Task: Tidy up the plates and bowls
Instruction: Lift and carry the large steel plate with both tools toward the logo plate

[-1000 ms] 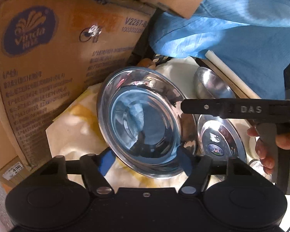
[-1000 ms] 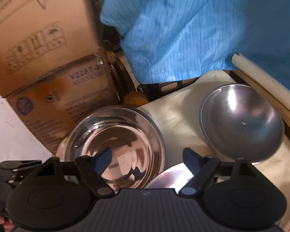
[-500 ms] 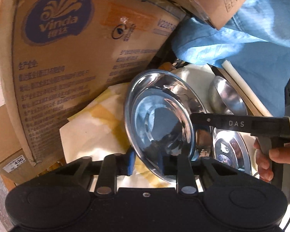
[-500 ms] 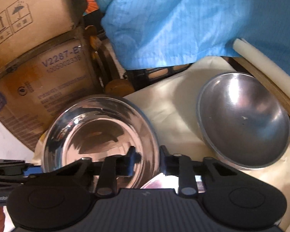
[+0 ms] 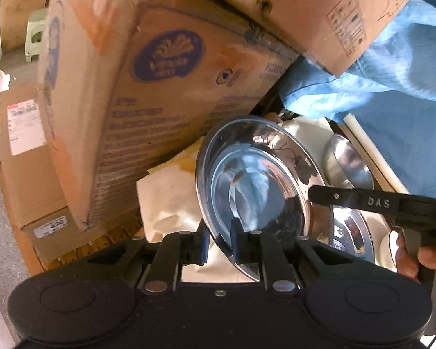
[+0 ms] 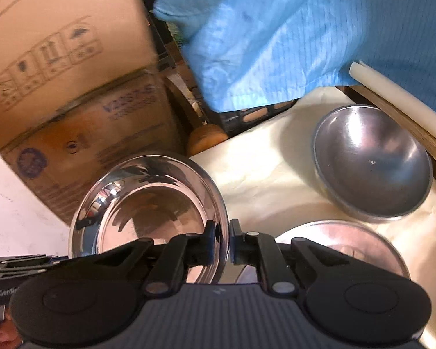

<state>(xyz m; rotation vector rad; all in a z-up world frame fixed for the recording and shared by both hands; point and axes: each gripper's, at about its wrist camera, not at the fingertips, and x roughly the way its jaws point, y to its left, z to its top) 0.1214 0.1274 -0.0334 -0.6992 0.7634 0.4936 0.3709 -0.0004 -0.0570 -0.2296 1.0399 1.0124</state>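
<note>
A shiny steel plate (image 5: 255,186) is lifted and tilted above the cream cloth. My left gripper (image 5: 220,240) is shut on its near rim. My right gripper (image 6: 221,242) is shut on the opposite rim of the same plate (image 6: 148,200); its finger shows in the left wrist view (image 5: 351,200). A dull steel bowl (image 6: 372,160) sits on the cloth at the right, also in the left wrist view (image 5: 347,163). A second shiny plate (image 6: 334,241) lies flat below the right gripper, and shows in the left wrist view (image 5: 351,232).
Large cardboard boxes (image 5: 148,93) stand close on the left. Blue fabric (image 6: 290,29) hangs at the back right. A cream cloth (image 6: 264,174) covers the surface. A white tube (image 6: 398,96) and a wooden edge run along the right side.
Both grippers went from open to shut on opposite rims of the shiny plate. The plate has risen and tilted off the cloth.
</note>
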